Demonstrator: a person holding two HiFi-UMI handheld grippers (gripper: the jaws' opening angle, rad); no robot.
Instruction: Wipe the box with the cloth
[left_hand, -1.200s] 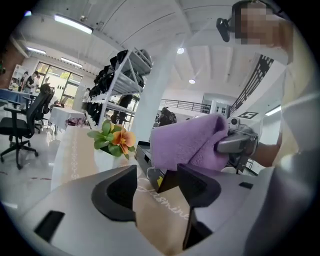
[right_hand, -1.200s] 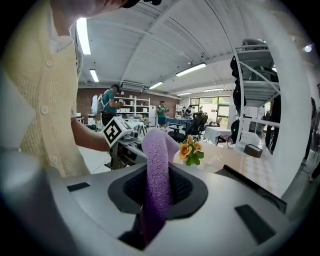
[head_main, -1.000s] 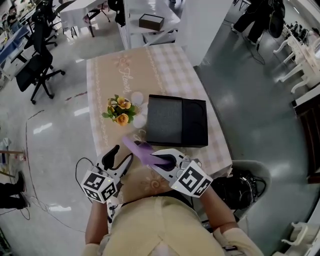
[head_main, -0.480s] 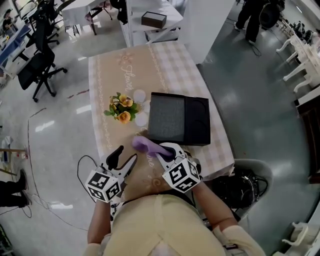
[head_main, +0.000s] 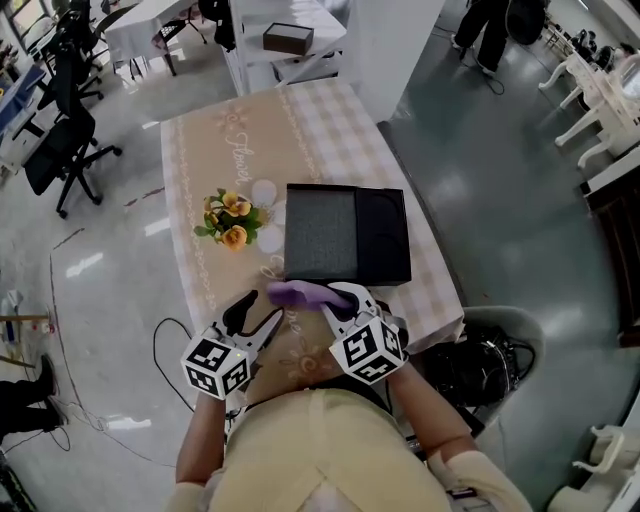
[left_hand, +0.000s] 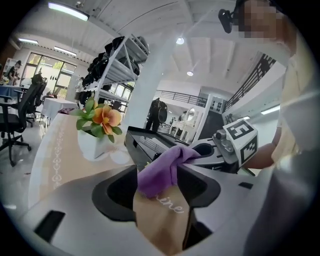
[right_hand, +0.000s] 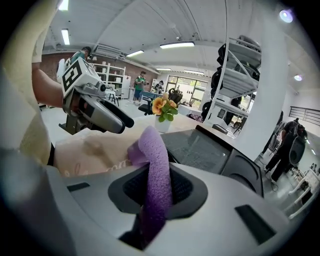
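Right gripper (right_hand: 156, 202): we've got it clamped on the purple cloth (right_hand: 153, 155), jaws pinched narrow, free end poking out ahead
Left gripper (left_hand: 162, 197): jaws spread wide, gripping nothing, just tablecloth between them, same as a second ago
Cloth position: down at the near edge of the black box (head_main: 345, 235); we can't tell if it touches
Change: a second ago the cloth stuck up and away to the left; now it sits lower and flatter, the Right gripper having dropped with it
Box: flat on the table (head_main: 300, 125), in the same spot
Flower pot (head_main: 228, 220): just left of the box, unmoved
Both grippers: close together at the table's near edge
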